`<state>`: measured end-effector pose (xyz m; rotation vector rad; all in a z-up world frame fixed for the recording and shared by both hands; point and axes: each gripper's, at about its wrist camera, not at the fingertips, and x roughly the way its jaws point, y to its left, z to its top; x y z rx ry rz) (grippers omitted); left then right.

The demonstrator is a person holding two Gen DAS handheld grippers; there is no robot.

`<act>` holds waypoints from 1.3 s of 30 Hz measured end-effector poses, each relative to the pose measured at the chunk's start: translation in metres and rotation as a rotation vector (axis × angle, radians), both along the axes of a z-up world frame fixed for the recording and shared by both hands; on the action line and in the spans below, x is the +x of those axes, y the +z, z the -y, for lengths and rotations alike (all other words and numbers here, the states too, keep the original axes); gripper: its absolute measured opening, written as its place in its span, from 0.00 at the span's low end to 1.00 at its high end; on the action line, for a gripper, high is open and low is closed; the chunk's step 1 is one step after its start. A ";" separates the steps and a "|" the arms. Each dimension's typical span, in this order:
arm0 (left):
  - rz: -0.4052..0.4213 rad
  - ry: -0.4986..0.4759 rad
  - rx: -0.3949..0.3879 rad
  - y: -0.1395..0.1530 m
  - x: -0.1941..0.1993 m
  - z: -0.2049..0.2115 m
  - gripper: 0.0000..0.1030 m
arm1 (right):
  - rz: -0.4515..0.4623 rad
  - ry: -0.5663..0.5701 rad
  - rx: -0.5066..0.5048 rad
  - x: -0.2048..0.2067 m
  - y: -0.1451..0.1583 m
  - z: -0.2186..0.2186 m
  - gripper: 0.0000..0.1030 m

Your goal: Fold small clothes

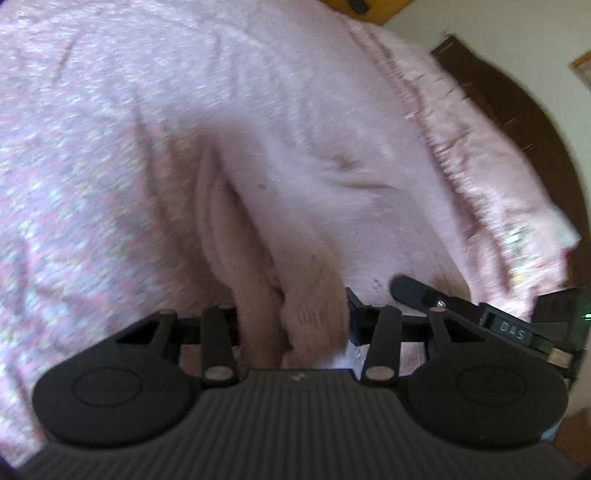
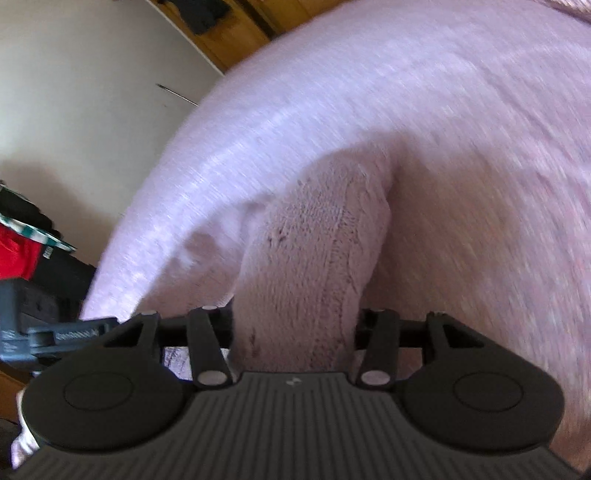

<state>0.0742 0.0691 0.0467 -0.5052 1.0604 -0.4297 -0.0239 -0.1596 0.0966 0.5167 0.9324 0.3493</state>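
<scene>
**Garment pinched at two points, bunched in both grippers**

Pink knit fills nearly all of both wrist views. In the left view, the left gripper has a thick roll of the garment packed between its jaws, which stand partway closed with the fabric filling the gap; the fingertips themselves are buried under the cloth. From that pinch a fold runs up and away, and the rest of the garment spreads out beyond it, blurred. On the left of this view the cloth looks speckled with pale flecks; in the middle it is plain and fuzzy; along the right runs a ribbed seam or hem. At the right of the view, past that edge, a dark brown surface shows; whether the garment lies on it or hangs over it cannot be told. The other gripper's black finger reaches in at lower right, just beside the cloth.

In the right view, the right gripper likewise grips a fat bunch of the same pink knit, jaws partway closed and pressed on it, tips hidden. The bunch rises as a rounded column, and the garment's wide body drapes behind it. To the left lie a pale wall, a strip of wood and some red and dark items near the edge.
</scene>
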 end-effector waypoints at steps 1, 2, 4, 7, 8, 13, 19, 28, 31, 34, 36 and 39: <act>-0.005 0.013 0.069 -0.004 -0.004 0.001 0.51 | -0.017 -0.010 -0.016 -0.004 -0.008 0.000 0.59; -0.006 0.018 0.107 -0.007 -0.008 0.002 0.56 | -0.029 -0.024 -0.030 -0.008 -0.015 0.001 0.64; 0.019 0.036 0.129 -0.007 -0.019 -0.003 0.61 | -0.034 -0.055 -0.031 -0.013 -0.024 0.002 0.70; 0.044 0.063 0.160 0.000 -0.036 -0.011 0.61 | -0.019 -0.092 -0.025 -0.024 -0.022 0.004 0.74; 0.056 0.070 0.184 0.004 -0.039 -0.008 0.60 | -0.004 -0.095 -0.041 -0.031 -0.017 0.004 0.77; 0.114 0.068 0.263 0.021 -0.065 -0.006 0.63 | 0.063 -0.120 -0.165 -0.058 0.000 0.002 0.99; 0.139 0.060 0.326 0.027 -0.092 0.010 0.79 | 0.046 -0.038 -0.299 -0.086 0.005 -0.016 1.00; 0.149 0.082 0.437 0.002 -0.127 0.044 0.80 | 0.090 -0.016 -0.348 -0.129 -0.013 -0.038 1.00; 0.107 0.081 0.455 -0.007 -0.128 0.048 0.80 | 0.081 -0.046 -0.343 -0.127 -0.013 -0.033 1.00; 0.114 0.093 0.462 -0.006 -0.130 0.047 0.80 | 0.062 -0.053 -0.332 -0.127 -0.016 -0.030 1.00; 0.127 0.100 0.469 -0.003 -0.131 0.047 0.80 | 0.048 -0.053 -0.325 -0.127 -0.018 -0.030 1.00; 0.142 0.107 0.491 0.000 -0.135 0.050 0.80 | 0.049 -0.054 -0.332 -0.129 -0.019 -0.032 1.00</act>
